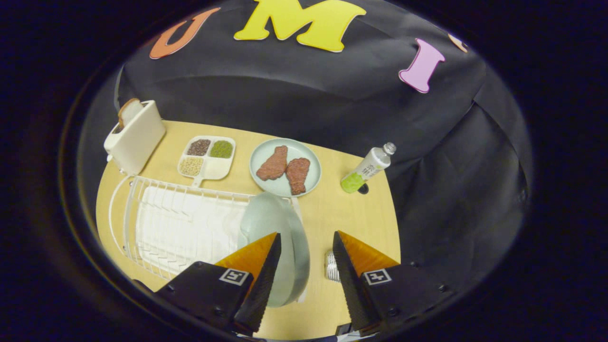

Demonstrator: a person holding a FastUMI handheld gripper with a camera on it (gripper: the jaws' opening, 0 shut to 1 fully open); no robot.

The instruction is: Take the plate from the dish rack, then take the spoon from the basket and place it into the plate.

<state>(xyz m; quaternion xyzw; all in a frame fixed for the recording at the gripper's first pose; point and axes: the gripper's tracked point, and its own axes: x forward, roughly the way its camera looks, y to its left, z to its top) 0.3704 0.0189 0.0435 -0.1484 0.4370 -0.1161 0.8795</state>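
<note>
Gripper (pixel 306 251) fingers standing wide apart, holding nothing; we are seeing plate (pixel 278 247) standing on edge at rack (pixel 156 223) end, partly between fingers; plate not taken yet; spoon step waiting too; basket (pixel 332 267) peeking by right finger; bare table (pixel 351 213) ahead giving room.

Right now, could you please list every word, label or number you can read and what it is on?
On the bottle: label print too small and blurred to read.
On the gripper: square coded markers, no words; jaws open, the upright plate partly between them.
</note>
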